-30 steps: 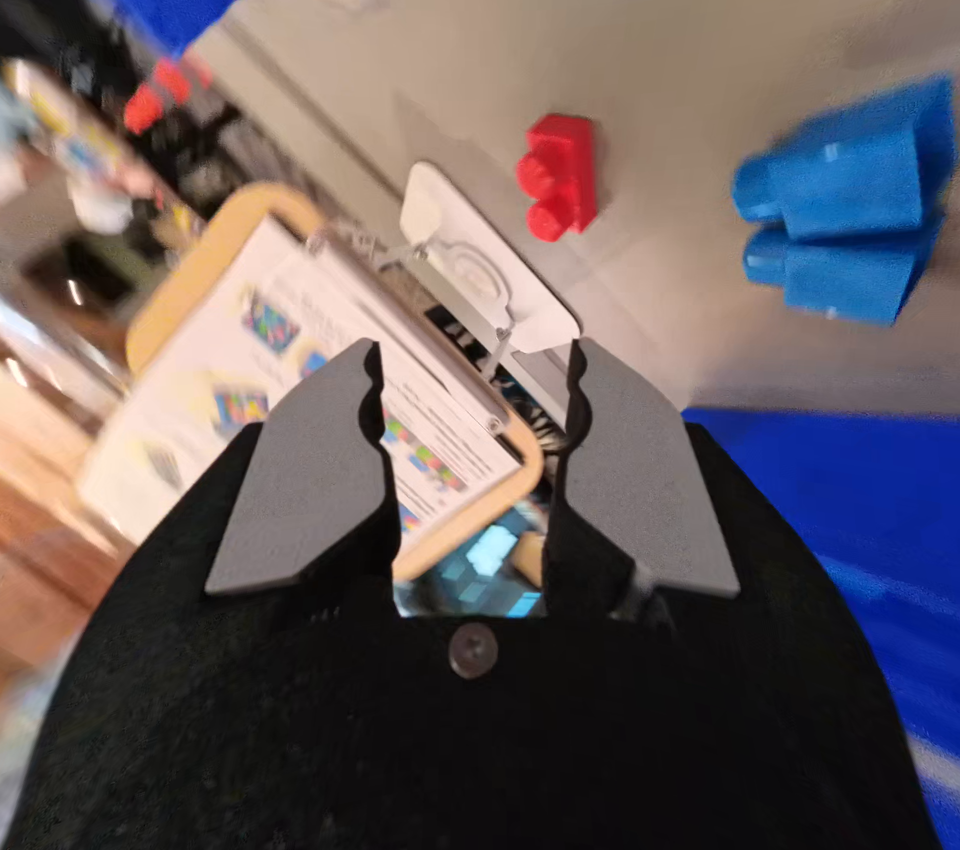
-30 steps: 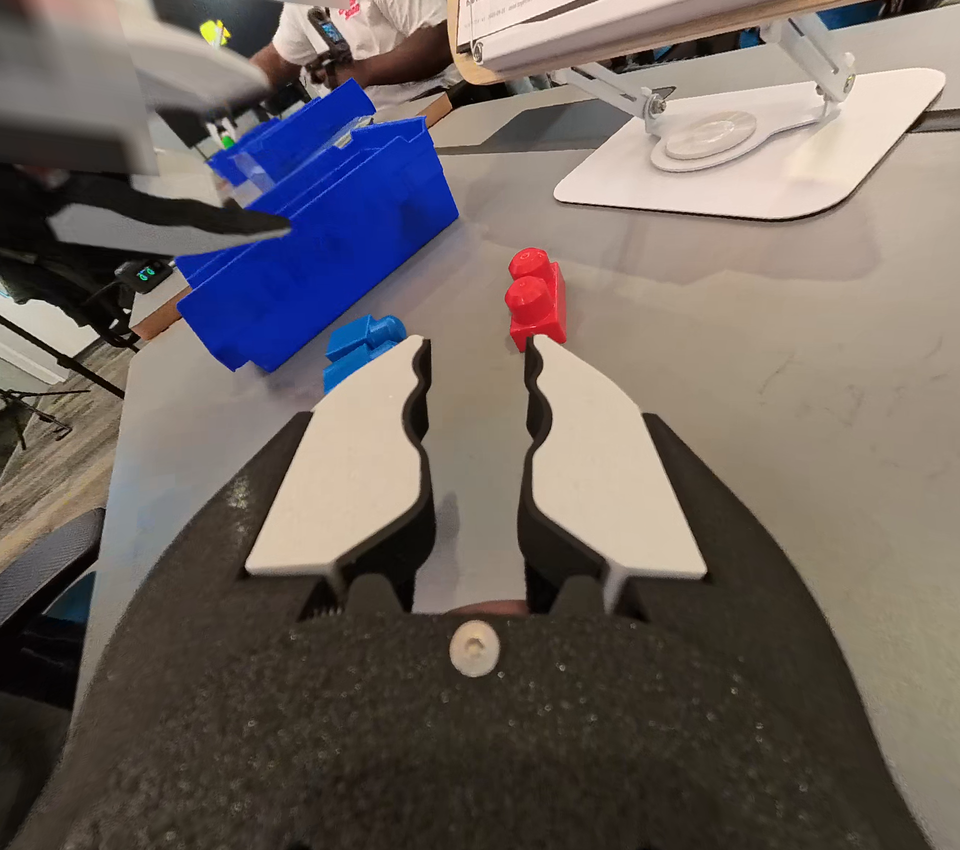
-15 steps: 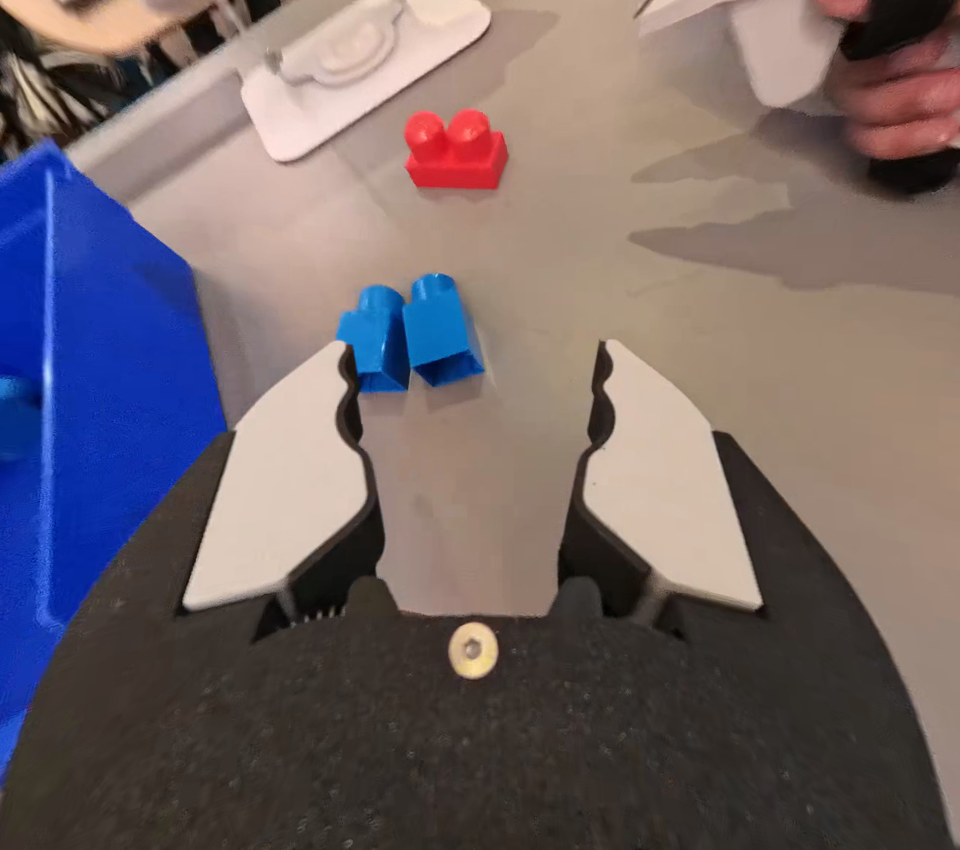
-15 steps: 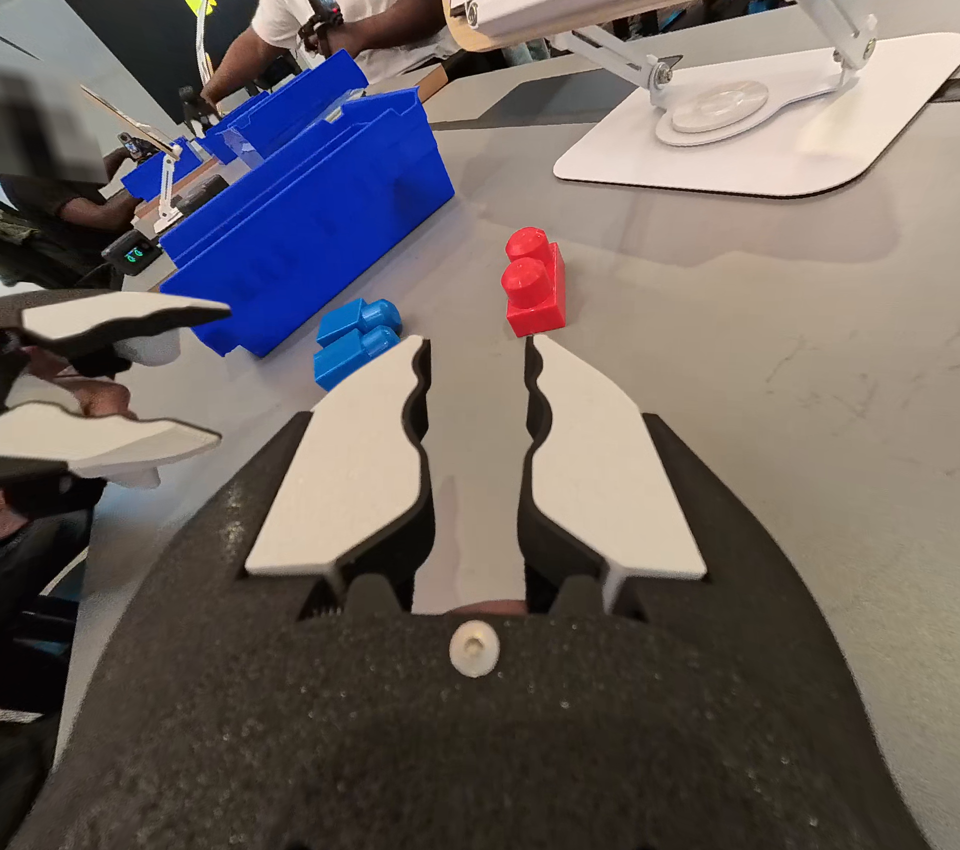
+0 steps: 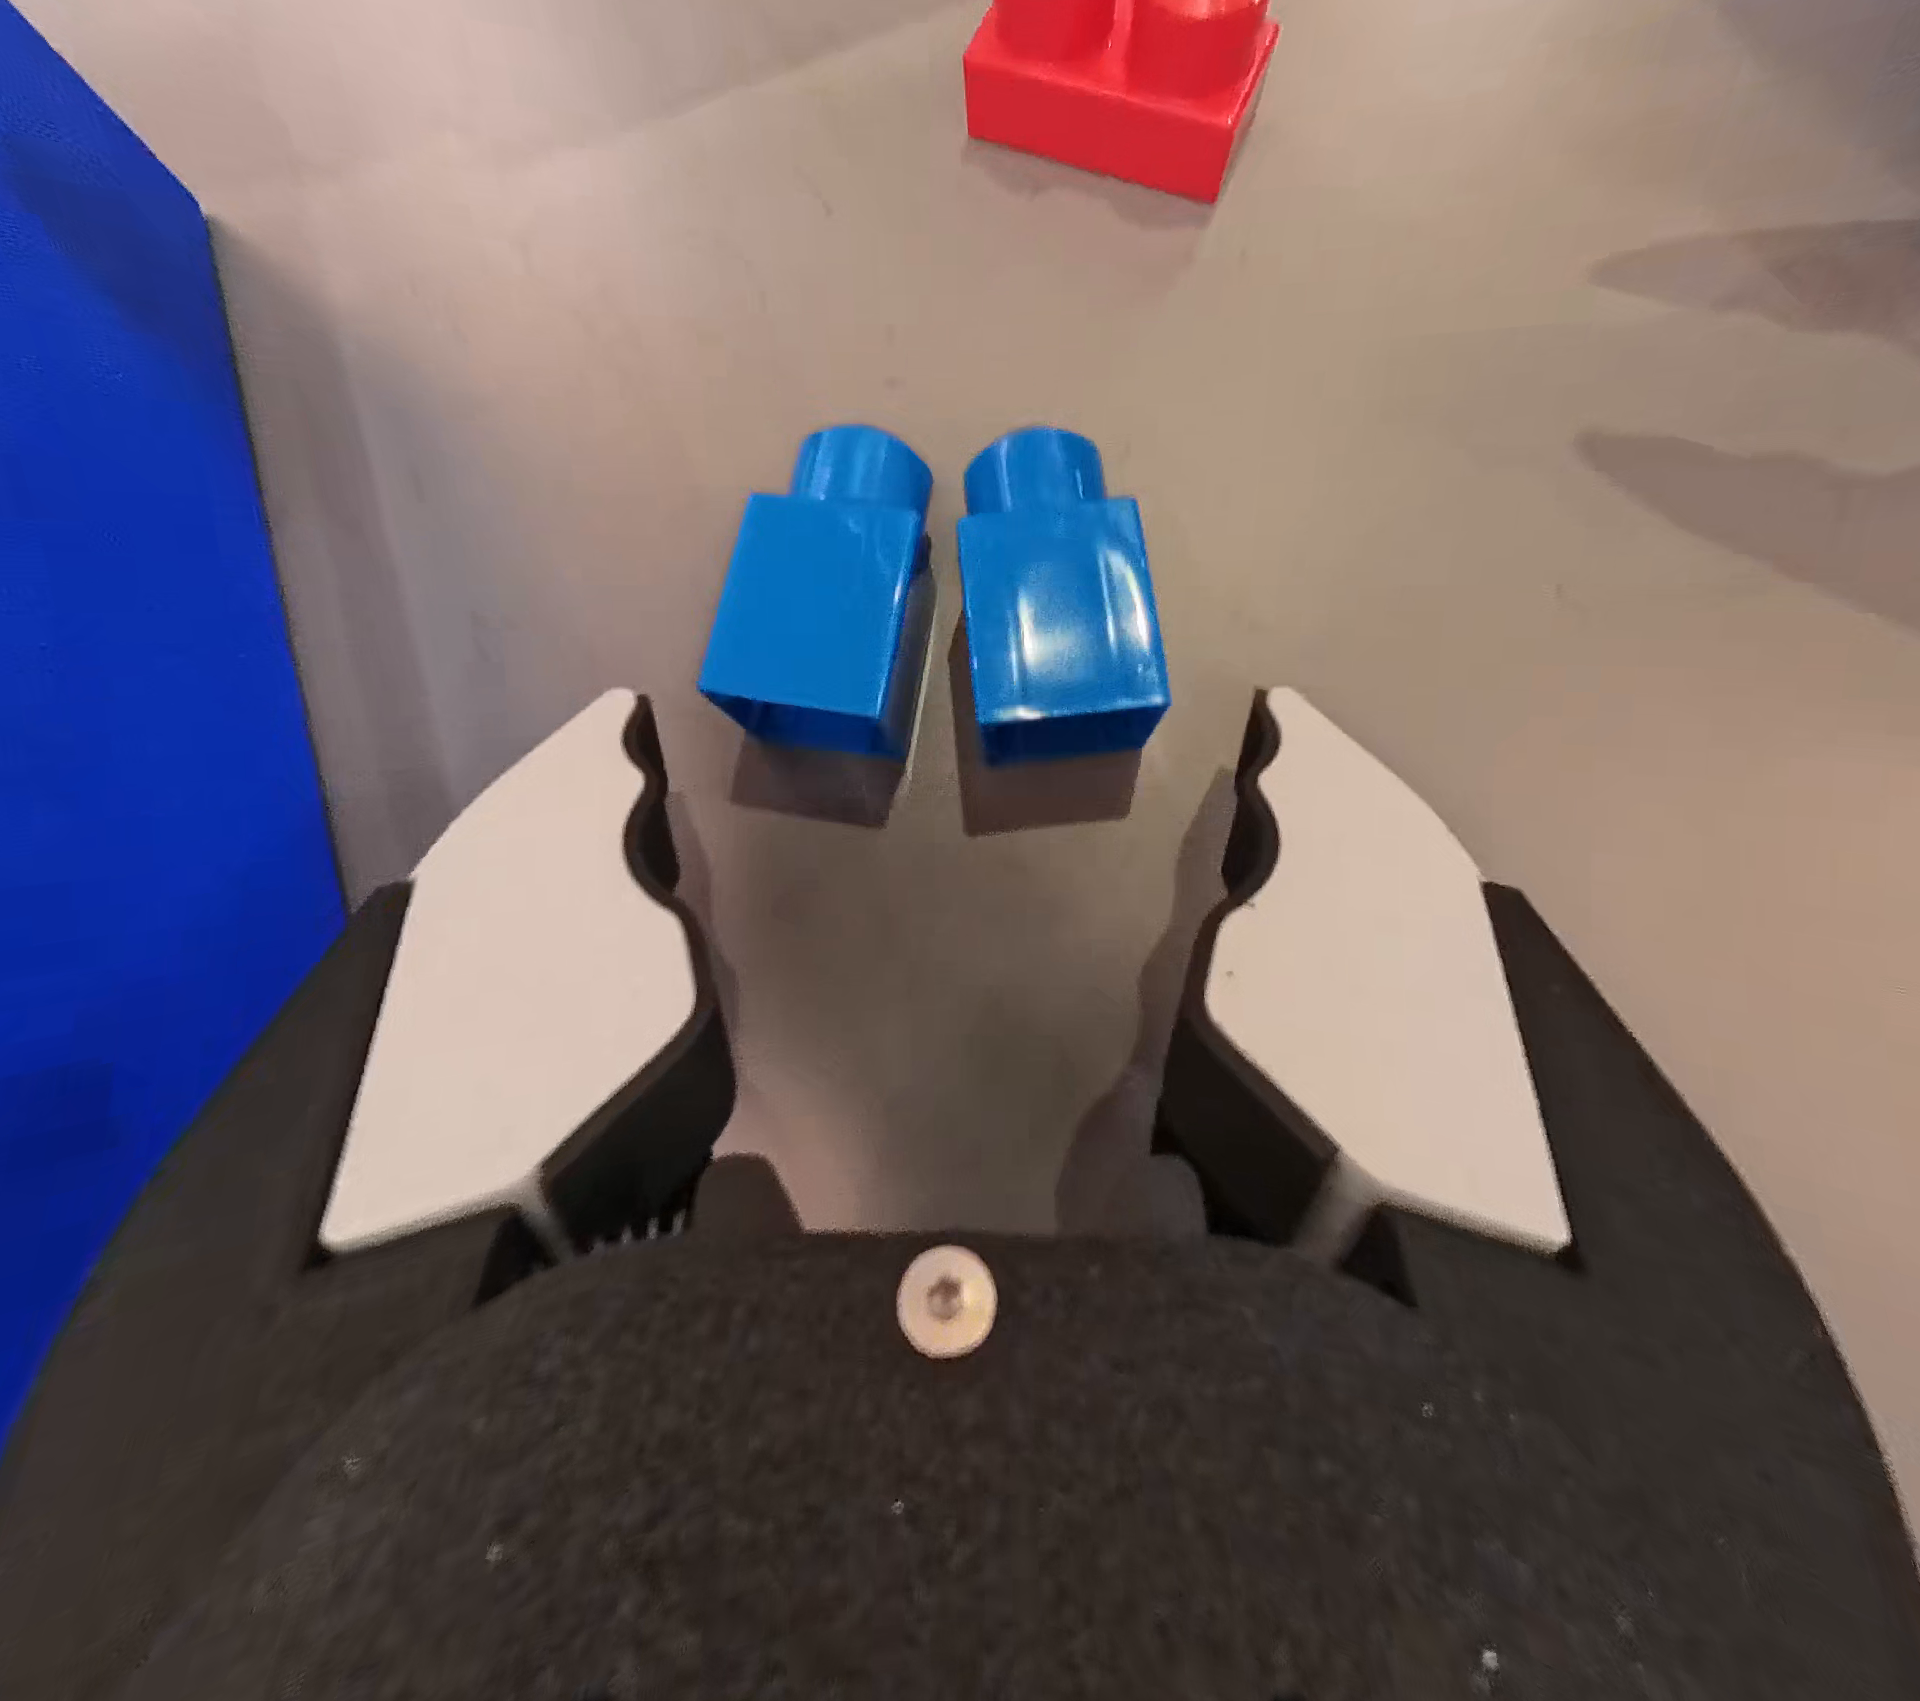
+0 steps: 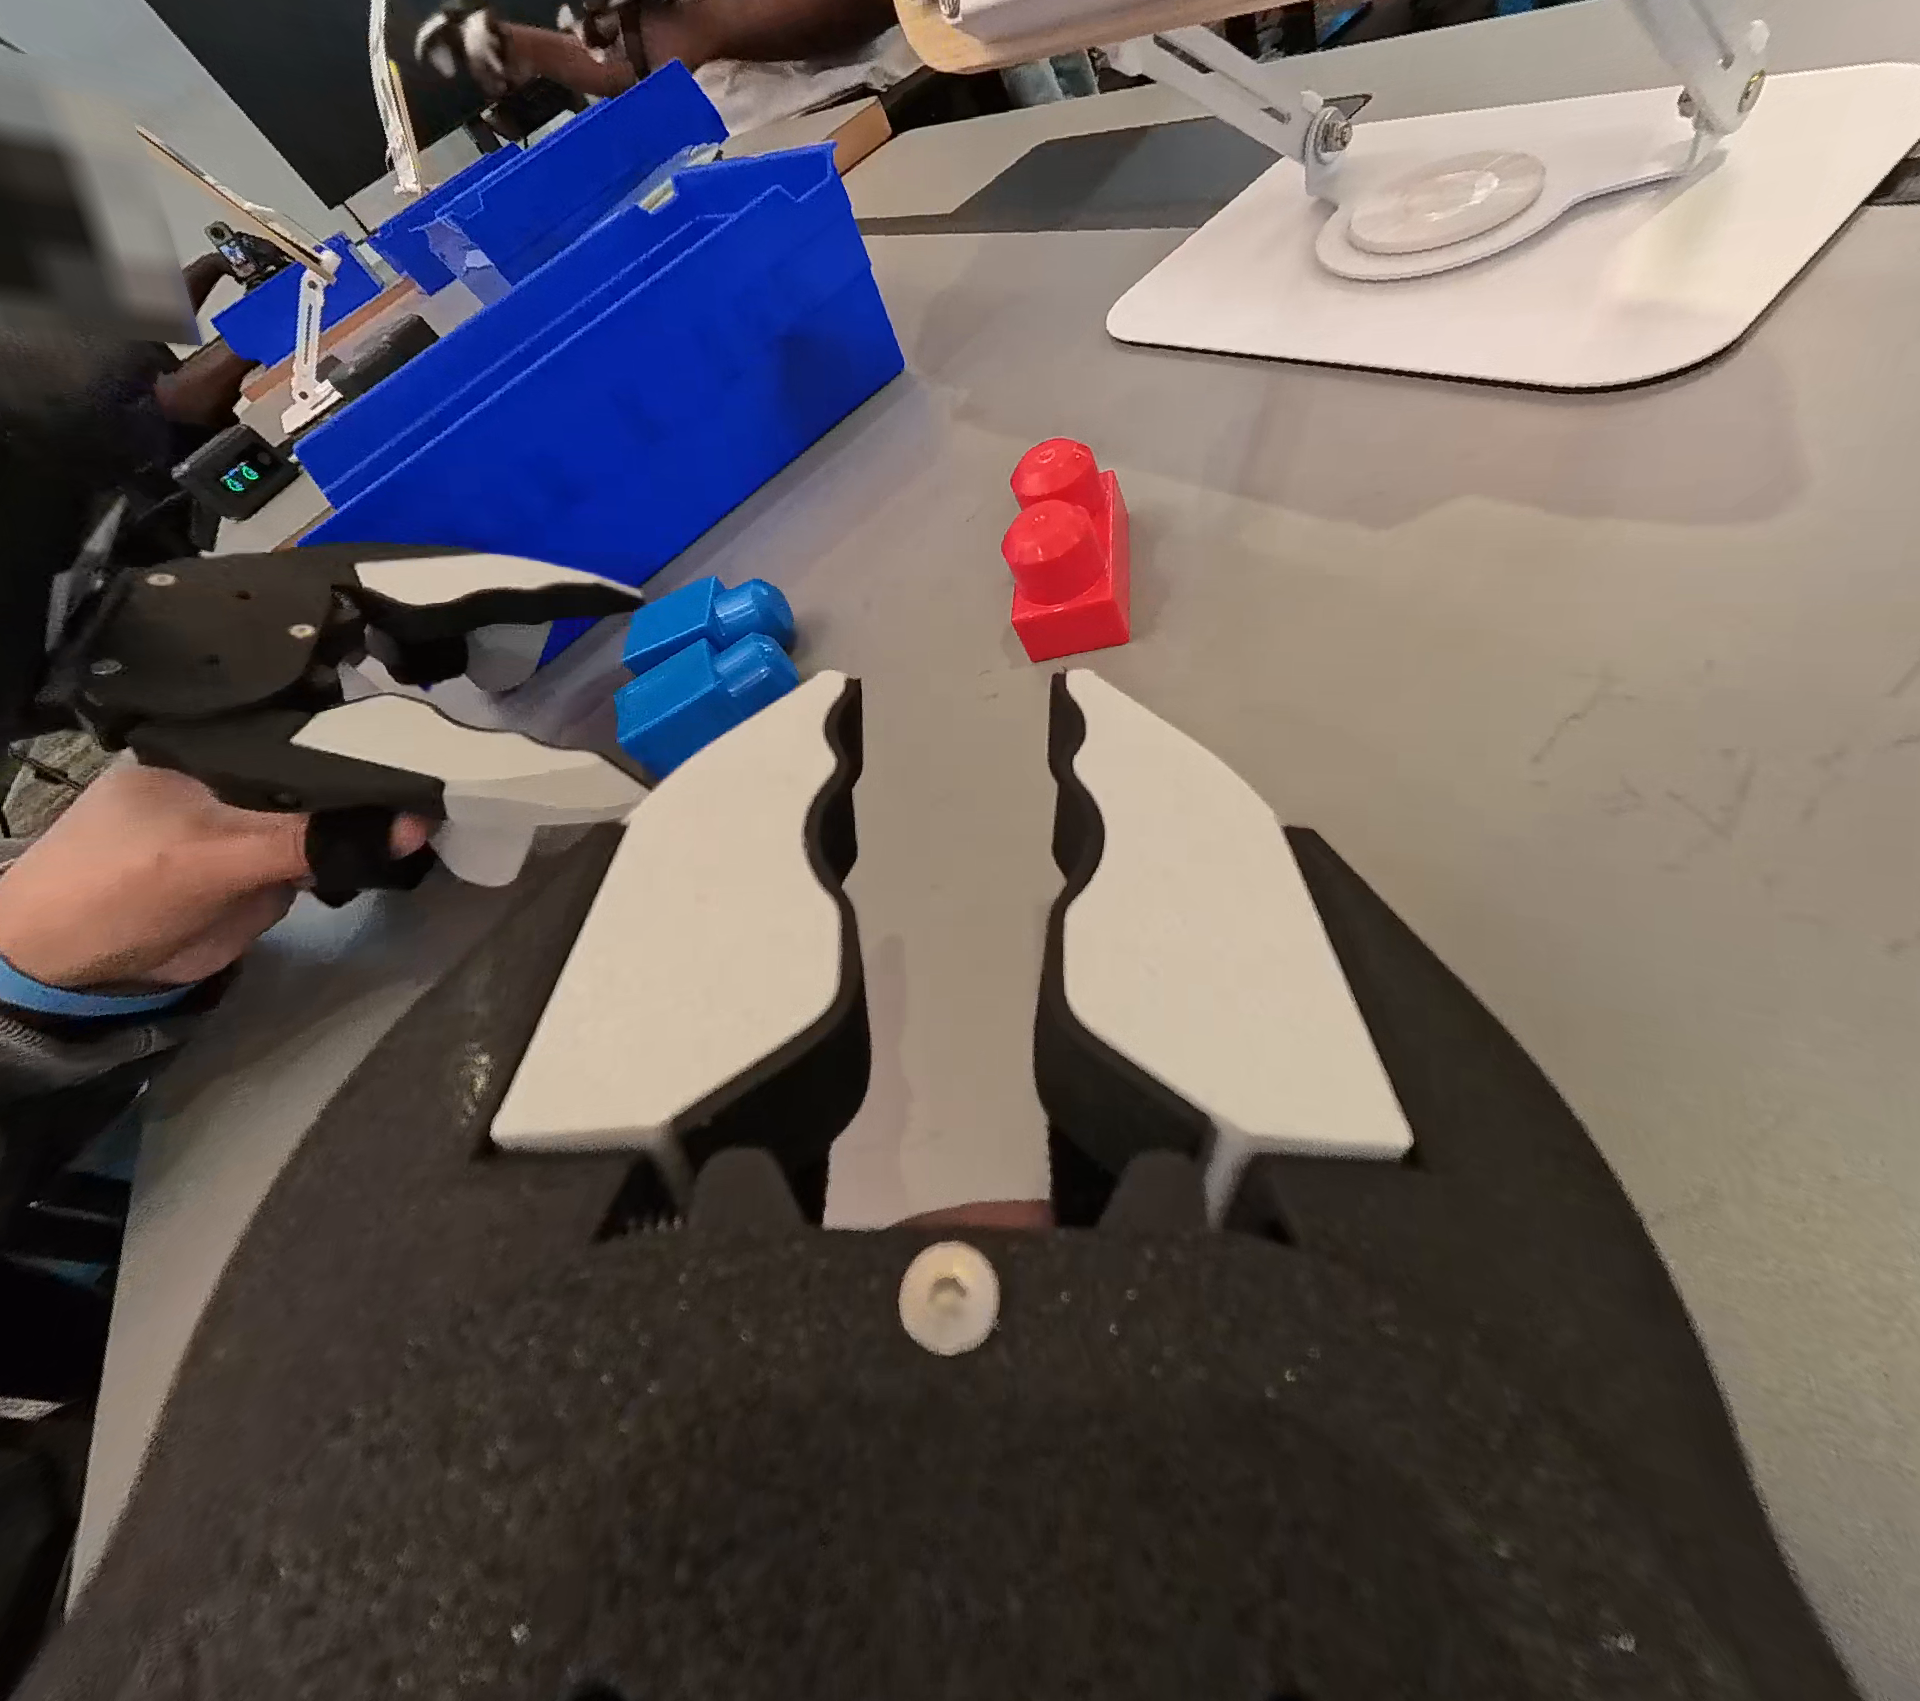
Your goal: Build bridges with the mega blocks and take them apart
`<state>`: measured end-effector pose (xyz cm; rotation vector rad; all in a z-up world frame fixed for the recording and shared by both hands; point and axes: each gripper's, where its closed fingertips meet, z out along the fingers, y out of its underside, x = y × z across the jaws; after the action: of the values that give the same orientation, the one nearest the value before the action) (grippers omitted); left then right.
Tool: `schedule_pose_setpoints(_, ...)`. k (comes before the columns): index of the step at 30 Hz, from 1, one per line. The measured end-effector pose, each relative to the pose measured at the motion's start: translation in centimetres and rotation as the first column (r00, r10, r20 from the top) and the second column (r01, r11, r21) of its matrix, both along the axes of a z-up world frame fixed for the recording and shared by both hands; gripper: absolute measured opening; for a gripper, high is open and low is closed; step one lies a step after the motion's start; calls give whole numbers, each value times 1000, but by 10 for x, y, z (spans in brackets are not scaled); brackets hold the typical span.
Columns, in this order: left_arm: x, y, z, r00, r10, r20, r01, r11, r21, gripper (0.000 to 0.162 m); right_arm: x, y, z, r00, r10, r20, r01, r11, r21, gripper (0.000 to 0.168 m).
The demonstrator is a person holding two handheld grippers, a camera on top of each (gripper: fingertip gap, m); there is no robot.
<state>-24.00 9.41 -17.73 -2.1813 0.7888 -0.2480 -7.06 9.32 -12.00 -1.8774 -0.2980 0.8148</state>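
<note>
A: Just ahead of the left gripper (image 5: pixel 945 716), jaws spread wide and empty, two blue blocks (image 5: pixel 935 602) lie on their sides, side by side, studs pointing away.

B: Right gripper (image 6: pixel 954 695)?

A: Parted a little, nothing in it, low over the gray table (image 6: pixel 1455 716). Red block (image 6: pixel 1070 560) stands upright just past its tips, studs up.

B: Blue bin (image 6: pixel 623 394)?

A: Just left of the blue pair. White stand (image 6: pixel 1507 269) farther back.

B: Step?

A: Looks like build start: nothing joined yet, left lined up on the blue ones. Next calls for closing on one and standing it upright.
</note>
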Motion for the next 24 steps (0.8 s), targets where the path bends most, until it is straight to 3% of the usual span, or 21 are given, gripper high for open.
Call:
schedule_pose_setpoints(7, 9, 14, 4, 998, 5, -63, -6, 1000, -2, 110, 0, 0, -1, 1000, 0, 3, 0, 1000, -5, 34)
schedule_pose_setpoints(17, 11, 18, -11, 990, 10, -140, -19, 998, -65, 101, -2, -1, 0, 1000, 9, 1, -9, 1000, -3, 34)
schedule_pose_setpoints(24, 12, 17, -17, 993, 7, -115, -20, 993, -119, 97, -1, -1, -1, 1000, 8, -1, -8, 1000, -6, 34)
